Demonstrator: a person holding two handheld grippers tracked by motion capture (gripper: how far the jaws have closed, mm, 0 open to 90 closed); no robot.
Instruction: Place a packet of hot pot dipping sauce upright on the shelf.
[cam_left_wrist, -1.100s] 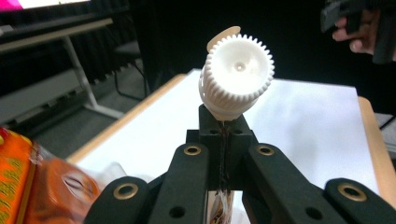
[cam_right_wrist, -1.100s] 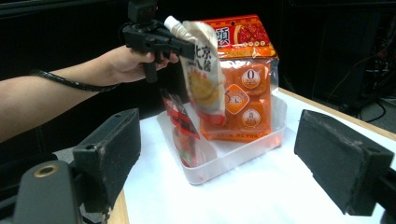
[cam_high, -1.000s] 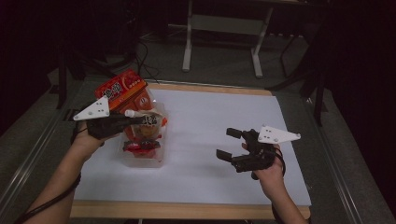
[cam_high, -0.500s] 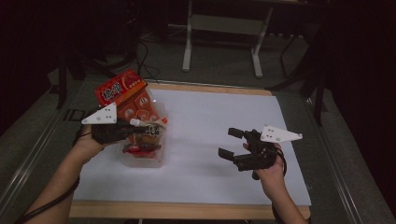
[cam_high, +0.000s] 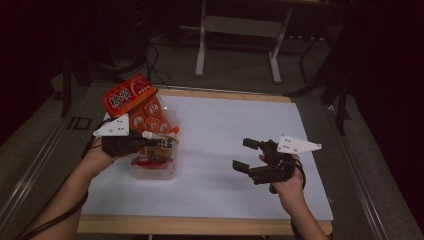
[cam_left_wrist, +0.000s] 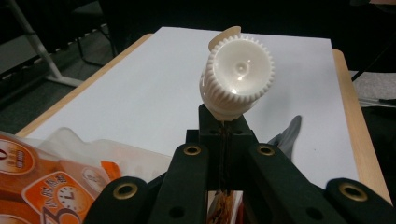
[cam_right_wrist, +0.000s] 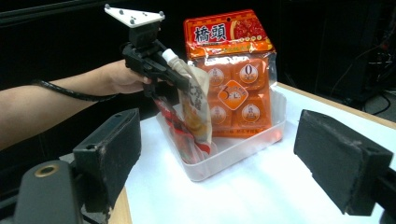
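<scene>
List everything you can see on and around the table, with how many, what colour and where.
Spouted pouch: one, orange and red with a white cap, held upright by its top in the left gripper, bottom end inside the tray.
Snack pack: one, orange and red, standing on end in the tray at its far side.
Tray: one, clear plastic, on the left part of the sheet.
White sheet: one, covering the tabletop.
Table: one, light wood edge.
Metal frame legs: pale, on the floor beyond the table.
Left gripper: black, shut on the pouch.
Right gripper: black, jaws apart, holding nothing, over the sheet's right part.
</scene>
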